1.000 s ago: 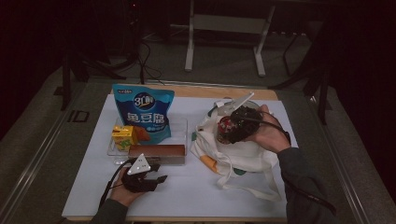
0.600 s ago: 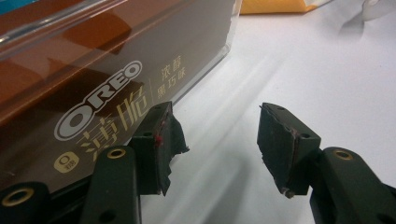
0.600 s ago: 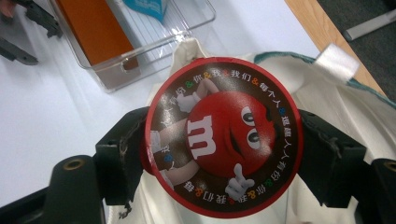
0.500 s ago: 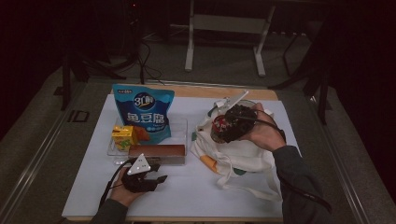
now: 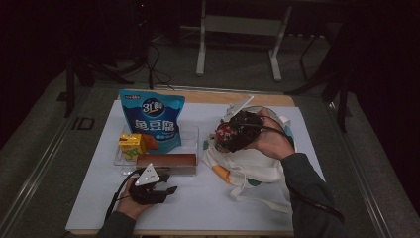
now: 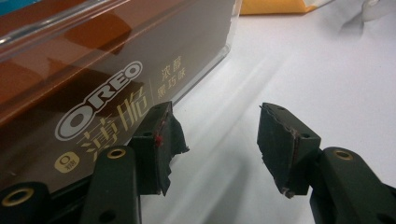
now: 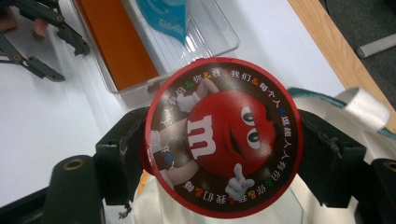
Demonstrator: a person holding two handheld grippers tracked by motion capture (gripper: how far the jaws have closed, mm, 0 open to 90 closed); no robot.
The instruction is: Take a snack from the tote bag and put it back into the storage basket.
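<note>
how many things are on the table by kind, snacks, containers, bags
Snack packs: 4 (blue pouch, yellow carton, brown Oreo box, round M&M's container in the right gripper)
Clear tray: 1
Cloth bag: 1
Total: 6

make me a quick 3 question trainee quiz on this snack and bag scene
1. What does the right gripper hold?
2. True or false: the left gripper is clamped on the Oreo box.
3. The held item hangs over: A) the cloth tote bag B) the clear tray C) the blue fish tofu pouch

Key:
1. A round red M&M's container, a jaw on each side.
2. False; its jaws are open beside the box.
3. A
</note>
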